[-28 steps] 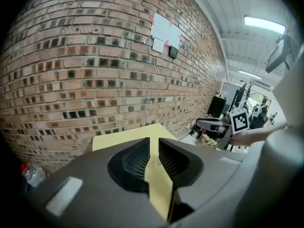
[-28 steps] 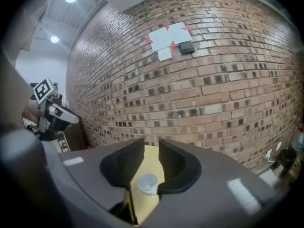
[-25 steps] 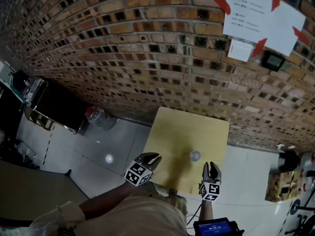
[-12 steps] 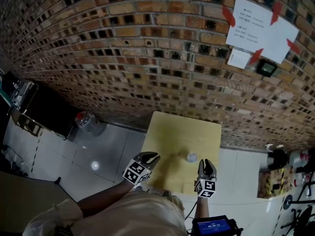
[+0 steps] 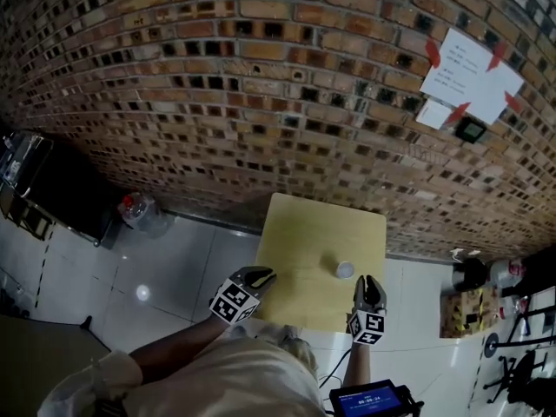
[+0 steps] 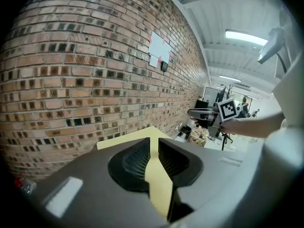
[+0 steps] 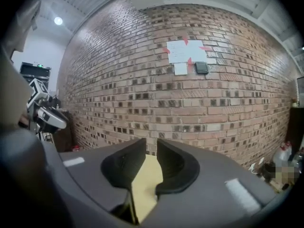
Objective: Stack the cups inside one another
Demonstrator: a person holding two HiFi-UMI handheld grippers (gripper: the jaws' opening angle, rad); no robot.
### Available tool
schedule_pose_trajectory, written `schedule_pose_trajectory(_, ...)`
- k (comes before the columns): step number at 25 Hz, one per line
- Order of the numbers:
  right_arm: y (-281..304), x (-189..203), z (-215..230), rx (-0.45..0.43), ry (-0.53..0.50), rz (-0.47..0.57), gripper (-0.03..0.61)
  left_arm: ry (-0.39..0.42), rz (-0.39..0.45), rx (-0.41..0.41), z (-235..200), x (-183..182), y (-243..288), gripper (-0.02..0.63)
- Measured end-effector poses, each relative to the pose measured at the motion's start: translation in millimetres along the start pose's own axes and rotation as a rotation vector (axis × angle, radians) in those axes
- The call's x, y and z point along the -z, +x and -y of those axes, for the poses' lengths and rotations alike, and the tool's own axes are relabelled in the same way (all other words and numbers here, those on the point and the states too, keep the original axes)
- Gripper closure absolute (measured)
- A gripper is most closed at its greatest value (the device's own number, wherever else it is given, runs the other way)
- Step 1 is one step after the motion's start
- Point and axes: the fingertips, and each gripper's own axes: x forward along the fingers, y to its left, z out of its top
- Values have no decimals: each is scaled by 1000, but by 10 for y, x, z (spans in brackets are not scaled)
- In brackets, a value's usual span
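Your right gripper (image 5: 368, 282) hangs at the lower right, jaws just closing to a narrow slit, nothing between them. Your left gripper (image 5: 261, 274), lower centre, shows a thin empty gap too. The cup (image 5: 345, 269) stands on the yellow table (image 5: 295, 233), just above the right gripper.

The yellow desk (image 5: 304, 233) lies ahead of the left claw (image 5: 258, 274) and the right claw (image 5: 368, 281). Beyond it, facing both, rises a brick wall (image 5: 261, 85). White papers (image 5: 469, 72) taped in red hang high on the wall, right of the right claw, with a small dark box (image 5: 470, 129) just below them. Left of the left claw spreads a grey tiled floor (image 5: 174, 259). A clear plastic bottle (image 5: 137, 211) stands at the wall's foot, and a black cabinet (image 5: 61, 194) stands farther left. A lit screen (image 5: 369, 400) sits behind the right claw.
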Motion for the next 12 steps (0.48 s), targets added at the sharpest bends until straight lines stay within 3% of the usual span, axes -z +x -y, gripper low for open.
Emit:
schedule_pose_trajectory(5,-120,-99,-322,39,-1,3,500,-5,4,9,-164,223,-434,540)
schedule_pose_trajectory(12,-557,-252,-841,15,-47,-1,505,-14,12,56,-89,578,-949,541)
